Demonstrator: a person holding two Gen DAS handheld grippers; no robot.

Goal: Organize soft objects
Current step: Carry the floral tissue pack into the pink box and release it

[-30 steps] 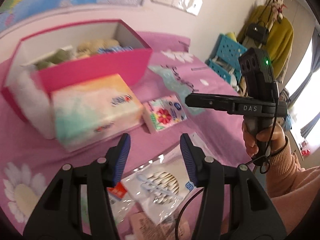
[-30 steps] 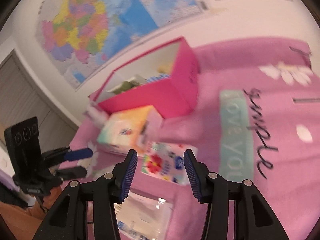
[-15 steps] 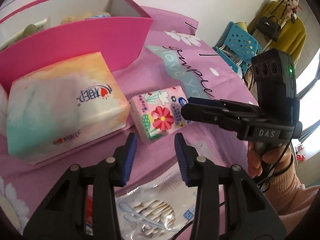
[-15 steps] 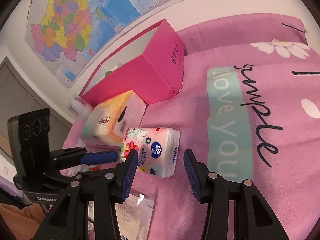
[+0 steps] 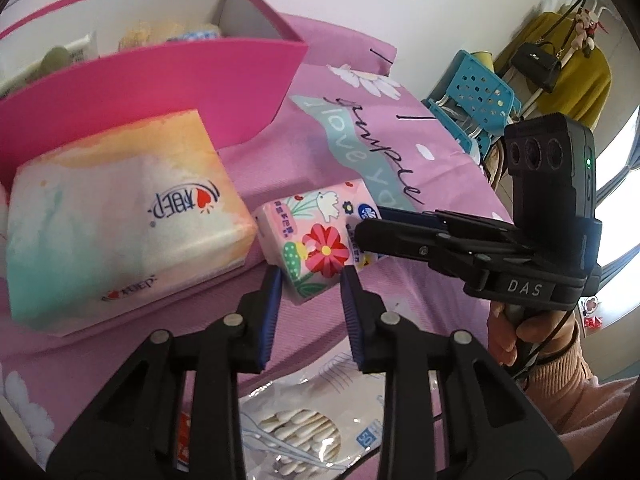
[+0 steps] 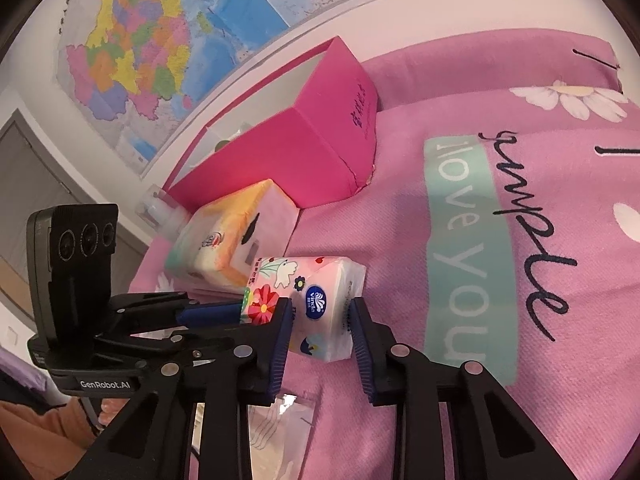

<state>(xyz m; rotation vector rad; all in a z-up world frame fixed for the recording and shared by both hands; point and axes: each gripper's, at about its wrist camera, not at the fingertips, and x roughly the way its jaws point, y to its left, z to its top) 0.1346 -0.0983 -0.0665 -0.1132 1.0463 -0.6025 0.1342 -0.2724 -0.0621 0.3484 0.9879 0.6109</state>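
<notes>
L gripper [image 5: 308, 280] jaws just closed in, now pinching near end of floral tissue pack [image 5: 316, 240]. R gripper [image 6: 320, 312] jaws also been closing, pads on both sides of the pack's other end [image 6: 316, 300]. We see pack on pink cloth [image 6: 400, 240], just beside big tissue pack [image 5: 116, 216], near pink box [image 5: 160, 84].

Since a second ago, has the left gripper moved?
Yes. The left gripper has come forward and down, away from the cotton swab bag, and its jaws have just been closing on the small floral tissue pack beside the large tissue pack.
</notes>
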